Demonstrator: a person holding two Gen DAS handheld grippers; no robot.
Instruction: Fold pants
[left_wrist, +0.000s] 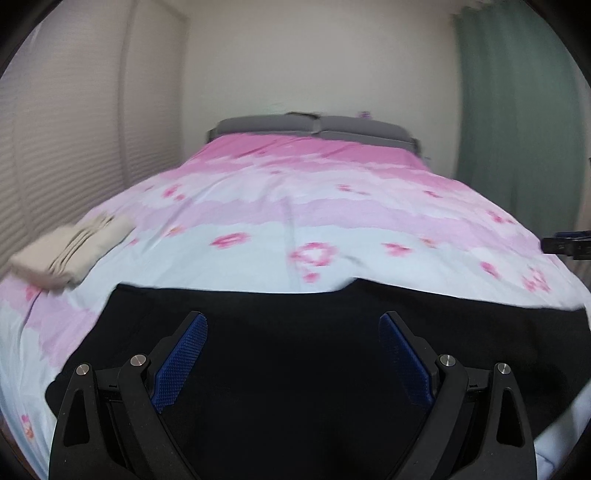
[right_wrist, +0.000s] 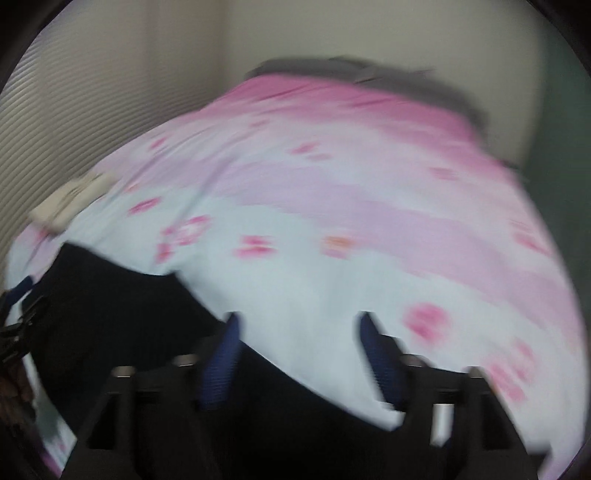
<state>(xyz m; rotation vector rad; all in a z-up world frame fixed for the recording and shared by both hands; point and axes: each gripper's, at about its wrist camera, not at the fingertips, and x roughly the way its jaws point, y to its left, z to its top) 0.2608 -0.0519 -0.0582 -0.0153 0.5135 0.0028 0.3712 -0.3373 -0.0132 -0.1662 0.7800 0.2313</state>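
Observation:
Black pants (left_wrist: 295, 350) lie spread flat across the near end of a bed with a pink and pale blue flowered cover (left_wrist: 295, 206). My left gripper (left_wrist: 293, 321) hovers over the pants, its blue-padded fingers wide open and nothing between them. In the right wrist view, which is blurred, my right gripper (right_wrist: 299, 321) is open above the right edge of the pants (right_wrist: 110, 314), with bed cover (right_wrist: 332, 184) showing between its fingers. The right gripper (left_wrist: 569, 245) shows at the right edge of the left wrist view. The left gripper (right_wrist: 18, 314) appears at the left edge of the right wrist view.
A folded beige garment (left_wrist: 70, 251) rests on the bed's left side, beyond the pants. Grey pillows (left_wrist: 314, 127) line the far end. Louvered doors (left_wrist: 55, 147) stand to the left and a green curtain (left_wrist: 517, 129) hangs to the right.

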